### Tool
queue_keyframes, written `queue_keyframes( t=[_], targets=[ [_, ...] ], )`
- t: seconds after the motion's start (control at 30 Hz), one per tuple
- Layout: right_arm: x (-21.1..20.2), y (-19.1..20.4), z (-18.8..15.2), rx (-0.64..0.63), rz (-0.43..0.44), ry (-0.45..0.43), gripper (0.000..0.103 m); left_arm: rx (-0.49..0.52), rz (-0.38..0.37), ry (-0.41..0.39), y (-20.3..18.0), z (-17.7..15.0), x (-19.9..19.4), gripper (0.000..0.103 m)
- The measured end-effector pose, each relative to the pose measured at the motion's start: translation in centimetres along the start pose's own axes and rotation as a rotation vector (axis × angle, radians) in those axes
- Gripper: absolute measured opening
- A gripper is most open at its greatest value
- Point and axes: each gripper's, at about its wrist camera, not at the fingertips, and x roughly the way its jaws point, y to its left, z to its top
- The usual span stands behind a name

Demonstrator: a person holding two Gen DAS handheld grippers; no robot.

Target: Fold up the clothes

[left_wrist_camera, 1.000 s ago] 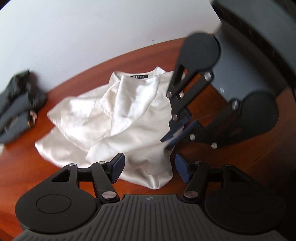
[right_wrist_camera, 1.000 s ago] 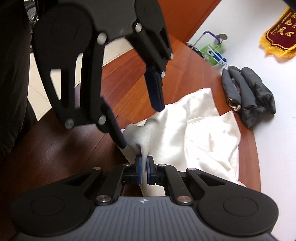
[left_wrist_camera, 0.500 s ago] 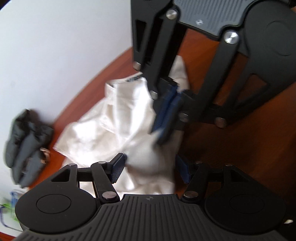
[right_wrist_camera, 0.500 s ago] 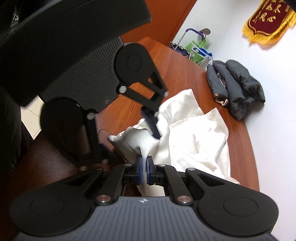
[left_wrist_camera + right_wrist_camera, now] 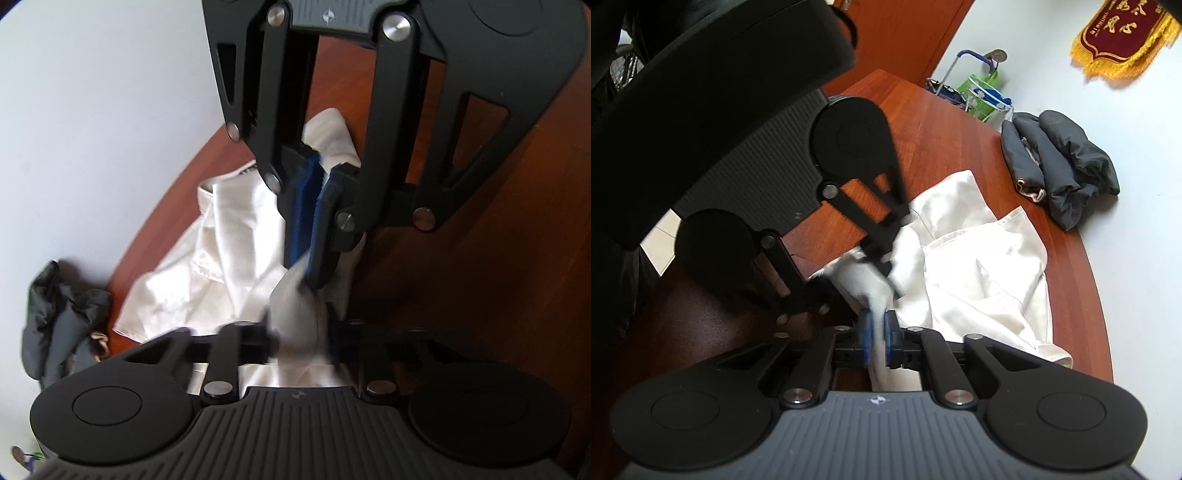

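From where I stand, a rolled dark grey garment [image 5: 61, 317] lies at the far left edge of the curved wooden table [image 5: 498, 295], right against the white wall [image 5: 103, 110]; in the right wrist view the same bundle [image 5: 1060, 162] sits at the far edge, just past the shirt.

The cream satin shirt [image 5: 221, 258] is spread crumpled across the middle of the table, its collar end toward the wall edge and one corner drawn up off the wood toward the two tools. In the right wrist view the shirt [image 5: 982, 273] covers the table out to the curved right edge.

The left gripper [image 5: 297, 341] has its fingers close on either side of a raised fold of the shirt; the picture is smeared there, so I cannot tell whether they are actually pinching it. In the other view it [image 5: 879, 258] reaches in from the left, tips at the cloth.

The right gripper [image 5: 877, 332] is clamped on the lifted corner, blue pads [image 5: 865, 332] pressed against the fabric. Seen from the left wrist, it [image 5: 314, 218] hangs down from above with cloth between its pads.

Beyond the table's far corner stand a green bag on a trolley [image 5: 979, 88] and, on the wall, a red pennant [image 5: 1123, 33] with gold fringe.
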Motion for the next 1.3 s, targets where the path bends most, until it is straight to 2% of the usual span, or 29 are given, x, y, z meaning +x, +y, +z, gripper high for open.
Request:
queue_keyframes(
  t=[0.07, 0.1, 0.3, 0.37, 0.53, 0.67, 0.73, 0.8, 0.87, 1.0, 1.2, 1.3],
  targets=[
    [-0.4, 0.0, -0.7, 0.001, -0.038, -0.006, 0.048, -0.016, -0.002, -0.013, 0.1, -0.2, -0.2, 0.015],
    [-0.4, 0.0, -1.1, 0.006, -0.044, -0.001, 0.052, -0.031, 0.0, -0.018, 0.3, -0.2, -0.4, 0.015],
    [0.4, -0.2, -3.9, 0.023, -0.082, 0.071, 0.057, -0.179, -0.026, -0.047, 2.5, -0.5, -1.7, 0.015],
    [1.3, -0.4, -4.6, 0.021, -0.12, 0.095, 0.057, -0.231, -0.031, -0.054, 3.6, -0.6, -2.1, 0.015],
    [3.2, -1.7, -5.4, 0.033, -0.157, 0.119, 0.056, -0.306, -0.047, -0.067, 5.5, -0.8, -3.0, 0.015],
    [4.4, -2.8, -6.1, 0.017, -0.196, 0.142, 0.049, -0.378, -0.064, -0.068, 7.1, -1.5, -3.0, 0.015],
    [4.9, -3.5, -6.4, 0.007, -0.213, 0.162, 0.038, -0.413, -0.075, -0.066, 7.5, -1.8, -3.2, 0.015],
    [5.1, -3.9, -6.7, -0.004, -0.219, 0.179, 0.02, -0.441, -0.088, -0.066, 8.1, -2.3, -3.3, 0.015],
    [5.0, -4.1, -6.7, -0.007, -0.213, 0.192, 0.013, -0.453, -0.109, -0.075, 8.4, -2.7, -3.6, 0.015],
    [3.7, -4.2, -5.3, 0.021, -0.184, 0.226, 0.01, -0.469, -0.159, -0.089, 8.5, -3.7, -4.4, 0.014],
    [0.5, -2.7, -2.8, 0.042, -0.098, 0.284, 0.01, -0.555, -0.344, -0.109, 9.8, -6.5, -6.0, 0.014],
    [-1.5, -1.7, -0.6, 0.041, -0.028, 0.334, 0.01, -0.595, -0.451, -0.107, 10.4, -7.9, -7.2, 0.014]
  ],
)
